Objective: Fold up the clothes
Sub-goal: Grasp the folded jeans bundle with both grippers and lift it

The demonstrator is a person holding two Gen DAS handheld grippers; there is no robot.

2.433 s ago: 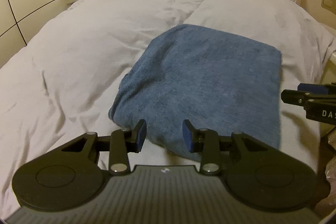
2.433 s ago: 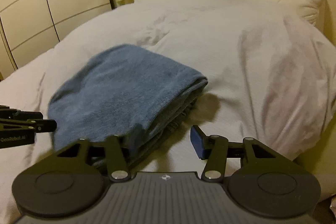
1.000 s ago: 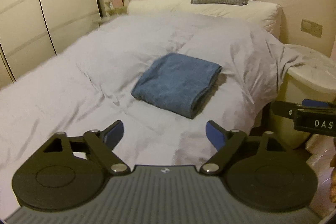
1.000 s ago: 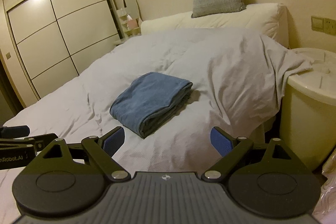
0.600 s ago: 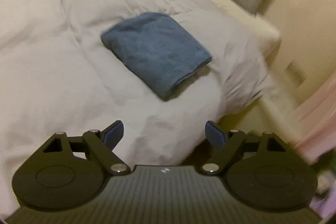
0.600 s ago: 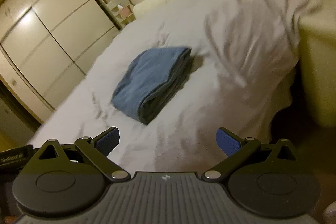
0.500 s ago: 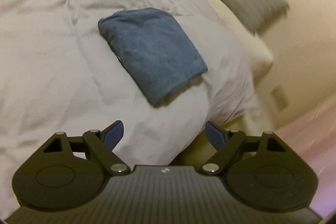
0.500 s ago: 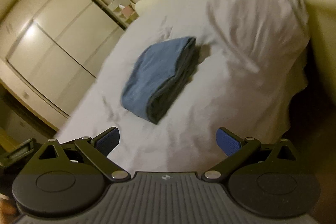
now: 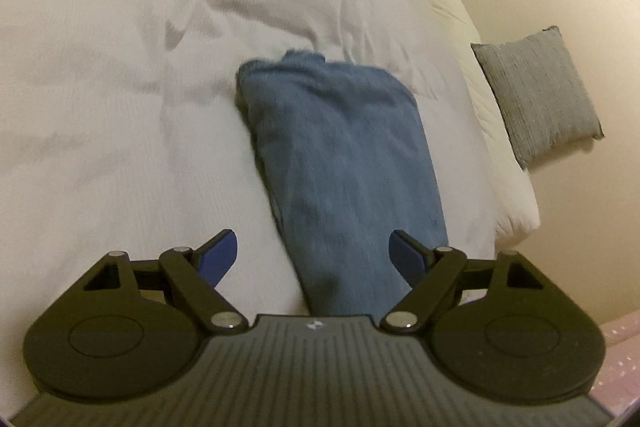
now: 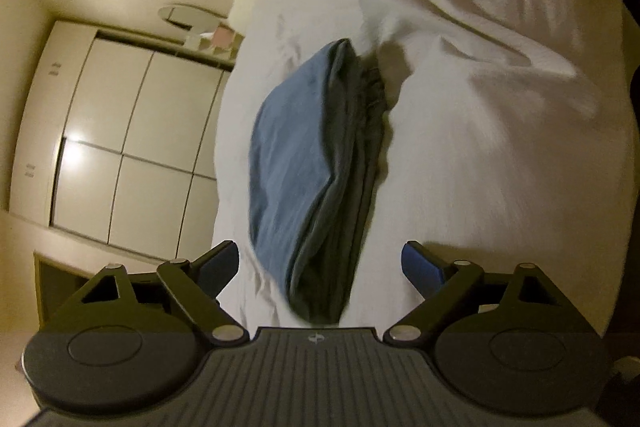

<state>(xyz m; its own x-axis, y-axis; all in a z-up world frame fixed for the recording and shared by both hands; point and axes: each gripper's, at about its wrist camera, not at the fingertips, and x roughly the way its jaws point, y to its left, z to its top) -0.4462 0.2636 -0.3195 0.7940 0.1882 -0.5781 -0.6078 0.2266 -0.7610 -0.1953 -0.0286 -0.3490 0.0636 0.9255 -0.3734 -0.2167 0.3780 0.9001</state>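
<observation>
On white duvet [image 9: 100,127], folded blue towel [image 9: 340,155]

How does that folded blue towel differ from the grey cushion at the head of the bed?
The blue towel is folded into a thick stack and lies flat on the white duvet; the grey cushion is one plump square leaning against the wall. The towel looks fluffy, the cushion finely woven. The towel sits mid-bed, the cushion at the bed's head. Both are soft fabric.

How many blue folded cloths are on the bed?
1. The blue folded cloth lies on the white duvet, just ahead of both open grippers; the right wrist view shows its stacked layers. Anything beyond the picture edges stays unseen.
</observation>
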